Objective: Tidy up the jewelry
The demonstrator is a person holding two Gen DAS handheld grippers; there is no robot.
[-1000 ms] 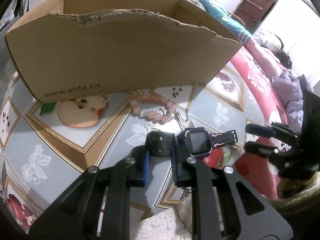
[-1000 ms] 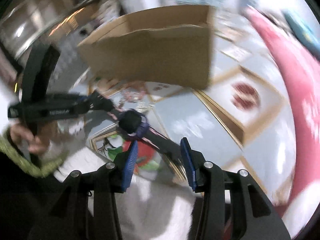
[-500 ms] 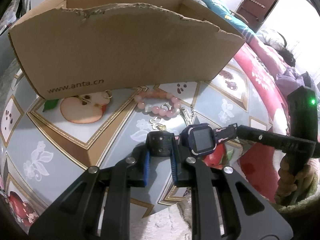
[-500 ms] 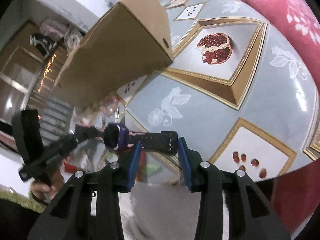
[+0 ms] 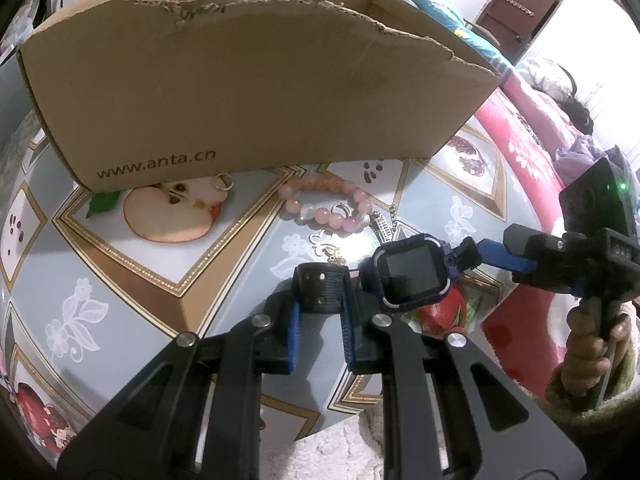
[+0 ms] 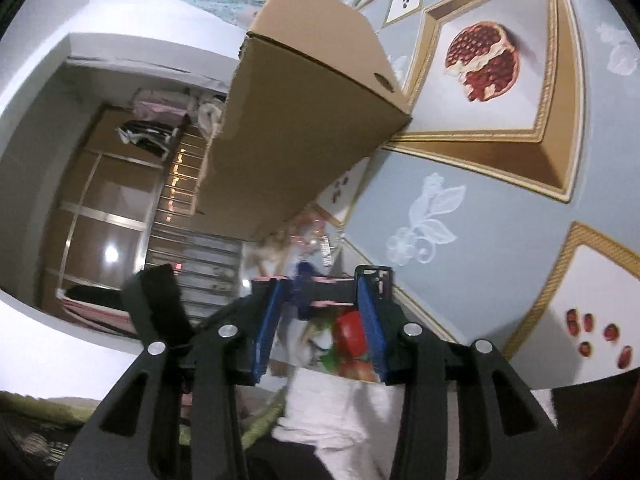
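Holding a dark purple smartwatch (image 5: 412, 270) between two handheld grippers, a person works above a table covered in a fruit-patterned cloth (image 5: 120, 280). The left gripper (image 5: 322, 312) is clamped on one black strap end, its blue pads pressing the strap's edges. The right gripper (image 5: 486, 250), seen from the left wrist camera, reaches in from the right at the other strap end; its jaws are opening, and the strap lies across the gap between them in the right wrist view, though whether the pads press it cannot be told. The watch face sits just past the left gripper's tips, slightly to their right, tilted upward. Behind it on the cloth lie a pink bead bracelet (image 5: 324, 206) and a small silver charm (image 5: 328, 246), near an open cardboard box (image 5: 256, 92) with a torn rim. To do this step well, the left grip should probably stay firm until the strap is settled, then carry the watch over the box wall without snagging.
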